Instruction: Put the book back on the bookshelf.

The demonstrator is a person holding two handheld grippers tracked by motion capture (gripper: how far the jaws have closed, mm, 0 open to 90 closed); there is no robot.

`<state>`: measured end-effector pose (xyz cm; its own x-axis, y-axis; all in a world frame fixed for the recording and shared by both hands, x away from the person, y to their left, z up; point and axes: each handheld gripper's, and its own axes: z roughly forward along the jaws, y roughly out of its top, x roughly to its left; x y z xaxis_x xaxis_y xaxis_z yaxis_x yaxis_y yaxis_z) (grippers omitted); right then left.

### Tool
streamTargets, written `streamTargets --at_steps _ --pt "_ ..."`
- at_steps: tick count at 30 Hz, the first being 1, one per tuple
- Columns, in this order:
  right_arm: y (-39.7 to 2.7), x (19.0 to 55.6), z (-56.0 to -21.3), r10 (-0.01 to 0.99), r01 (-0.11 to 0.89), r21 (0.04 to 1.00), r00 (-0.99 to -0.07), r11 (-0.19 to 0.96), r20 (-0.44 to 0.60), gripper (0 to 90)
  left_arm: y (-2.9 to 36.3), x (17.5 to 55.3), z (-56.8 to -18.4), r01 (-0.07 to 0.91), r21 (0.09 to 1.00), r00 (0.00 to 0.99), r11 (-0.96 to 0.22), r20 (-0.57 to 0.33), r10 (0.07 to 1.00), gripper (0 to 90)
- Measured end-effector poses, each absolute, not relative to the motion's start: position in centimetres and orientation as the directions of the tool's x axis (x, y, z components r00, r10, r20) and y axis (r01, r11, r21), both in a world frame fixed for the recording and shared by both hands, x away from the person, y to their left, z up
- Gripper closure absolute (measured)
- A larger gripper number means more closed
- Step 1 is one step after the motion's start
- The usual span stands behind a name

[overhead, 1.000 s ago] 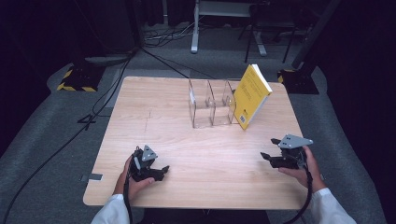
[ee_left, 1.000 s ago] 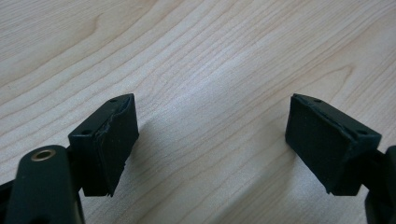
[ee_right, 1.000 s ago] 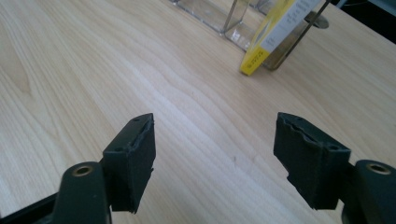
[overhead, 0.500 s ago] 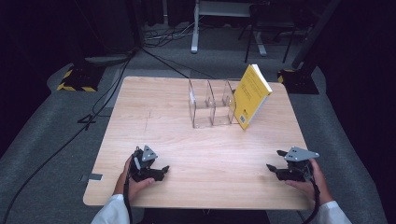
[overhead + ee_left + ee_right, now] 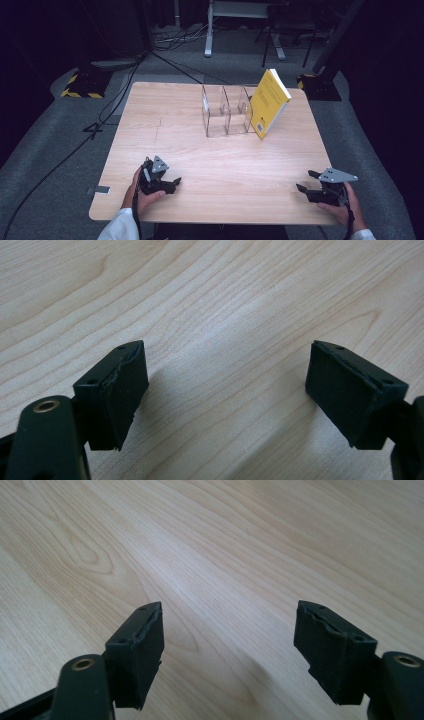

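My left gripper (image 5: 172,184) rests on the wooden table (image 5: 220,160) near its front left corner, held by a hand, jaws wide apart with nothing between them (image 5: 225,395). My right gripper (image 5: 306,182) lies at the front right corner, also open and empty (image 5: 229,645). Both gripper views look down on bare wood grain. A yellow book (image 5: 268,102) leans tilted against the right end of a clear plastic divider rack (image 5: 225,111) at the back middle of the table.
The table's front edge runs just under both hands. Around the table lies grey carpet with black cables (image 5: 75,145), a yellow-black striped base (image 5: 80,85) at the far left and dark stands (image 5: 320,85) at the far right.
The right gripper has moved back toward the person and to the right, down to the front right corner. The left gripper has stayed put.
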<state>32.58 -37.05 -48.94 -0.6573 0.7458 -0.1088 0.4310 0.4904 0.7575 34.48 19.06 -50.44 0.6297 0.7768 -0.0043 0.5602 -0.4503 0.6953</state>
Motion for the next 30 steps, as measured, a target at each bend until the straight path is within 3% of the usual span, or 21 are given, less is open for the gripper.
streamTargets --at_steps 10,30 --pt "-39.4 32.2 -50.4 0.809 0.520 0.752 -0.587 0.405 -0.030 26.3 19.1 34.5 -50.4 0.560 0.695 0.630 -0.451 -0.003 0.777 17.9" --pt "-39.5 32.4 -50.4 0.821 0.543 0.747 -0.570 0.383 -0.006 24.3 18.9 34.5 -50.5 0.570 0.696 0.626 -0.437 -0.024 0.779 17.4"
